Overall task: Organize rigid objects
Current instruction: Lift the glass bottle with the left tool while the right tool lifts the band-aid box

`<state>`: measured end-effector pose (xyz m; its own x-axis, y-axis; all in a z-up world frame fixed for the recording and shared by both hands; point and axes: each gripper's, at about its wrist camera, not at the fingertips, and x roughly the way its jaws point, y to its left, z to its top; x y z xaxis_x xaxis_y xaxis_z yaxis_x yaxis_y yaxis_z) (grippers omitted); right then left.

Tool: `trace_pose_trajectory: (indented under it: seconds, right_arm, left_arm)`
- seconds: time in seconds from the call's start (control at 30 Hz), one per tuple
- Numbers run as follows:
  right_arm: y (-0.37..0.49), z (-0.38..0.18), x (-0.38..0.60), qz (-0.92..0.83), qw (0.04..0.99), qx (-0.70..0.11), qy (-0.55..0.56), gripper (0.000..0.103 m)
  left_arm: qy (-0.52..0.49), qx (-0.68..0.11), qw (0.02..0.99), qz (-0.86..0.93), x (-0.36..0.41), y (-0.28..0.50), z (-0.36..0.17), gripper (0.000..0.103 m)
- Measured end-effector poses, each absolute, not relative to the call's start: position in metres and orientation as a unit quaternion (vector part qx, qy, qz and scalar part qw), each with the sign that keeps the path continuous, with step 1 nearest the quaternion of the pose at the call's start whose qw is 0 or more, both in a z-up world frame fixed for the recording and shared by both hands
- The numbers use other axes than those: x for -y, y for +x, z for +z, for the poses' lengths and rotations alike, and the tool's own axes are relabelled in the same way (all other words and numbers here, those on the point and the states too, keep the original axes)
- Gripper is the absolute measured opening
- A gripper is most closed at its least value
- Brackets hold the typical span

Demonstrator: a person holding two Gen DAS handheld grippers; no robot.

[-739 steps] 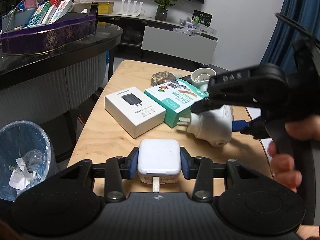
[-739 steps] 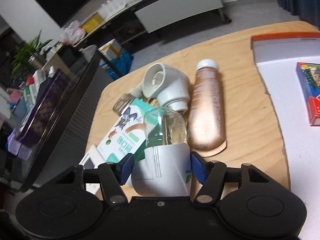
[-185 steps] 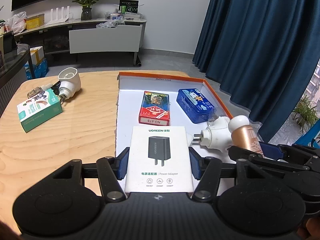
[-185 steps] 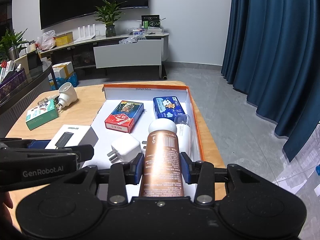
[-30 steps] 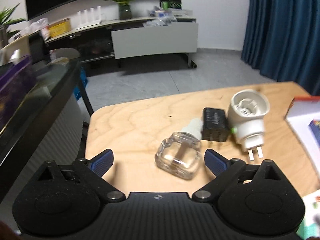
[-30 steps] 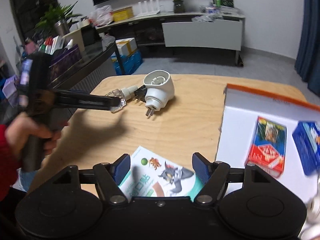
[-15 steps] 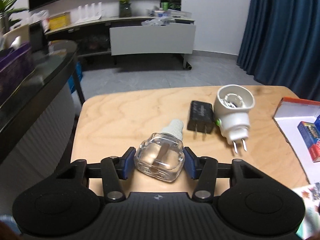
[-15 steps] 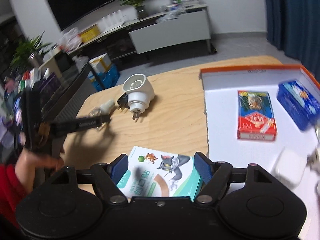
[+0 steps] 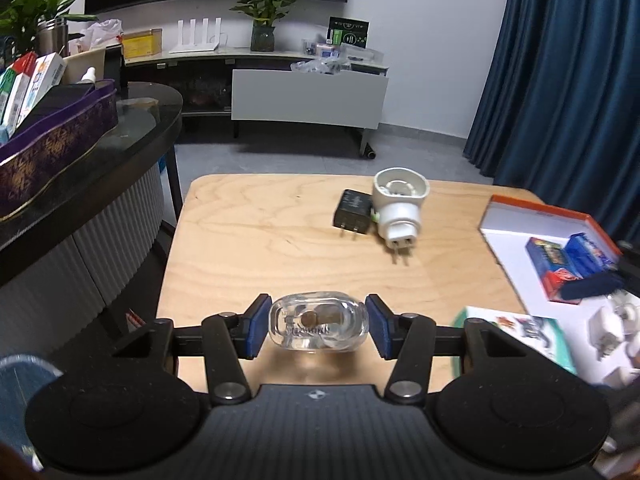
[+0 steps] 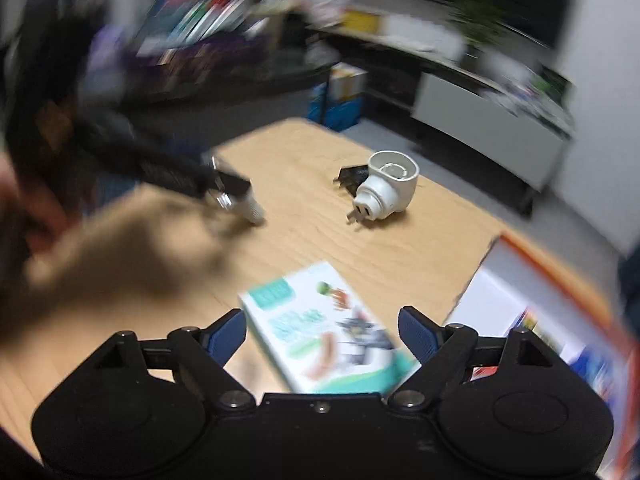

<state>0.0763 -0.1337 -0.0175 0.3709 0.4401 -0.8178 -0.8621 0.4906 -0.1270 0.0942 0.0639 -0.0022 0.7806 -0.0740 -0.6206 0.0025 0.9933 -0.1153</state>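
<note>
Carrying: clear refill bottle (image 9: 318, 327) clamped in left gripper (image 9: 318, 330) above counter (image 9: 256, 240). Right gripper (image 10: 322, 330), jaws just widened, straddles cartoon-printed box (image 10: 320, 336) ungrasped. Next: orange-rimmed tray (image 9: 536, 210).

Left gripper (image 9: 318, 327): blue pads pressed on both sides of the clear glass bottle (image 9: 318, 326), which is held off the wooden table (image 9: 260, 240), base toward the camera. Gripper pitched forward and down over the table's near edge. From the right wrist view it reaches in from the left, blurred.

Right gripper (image 10: 322, 330): jaws have just been opening and stand wide, pads clear of the green-and-white box (image 10: 320, 330) lying between them on the table. Gripper angled steeply down.
</note>
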Motion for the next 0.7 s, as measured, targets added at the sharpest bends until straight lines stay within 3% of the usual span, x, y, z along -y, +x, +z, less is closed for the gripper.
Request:
trace_pose_trajectory:
  seconds: [0.13,0.27,0.37,0.7]
  right_arm:
    - [0.108,-0.037,0.123,0.454,0.725,-0.420,-0.303,0.100]
    - [0.129,-0.061,0.120,0.462,0.705,-0.480,-0.244,0.103]
    - [0.136,-0.056,0.125,0.422,0.740,-0.496,-0.169,0.086]
    - [0.106,0.006,0.175,0.308,0.858,-0.404,-0.078,0.084]
  left_arm:
    - [-0.056,-0.329,0.942,-0.021,-0.055,0.083,-0.001,0.052]
    - [-0.059,-0.329,0.942,-0.016,-0.049,0.073,-0.004,0.052]
    - [-0.061,-0.325,0.944,-0.010,-0.046,0.070,-0.003,0.052]
    - [-0.048,-0.291,0.955,-0.021,-0.021,0.056,0.022,0.052]
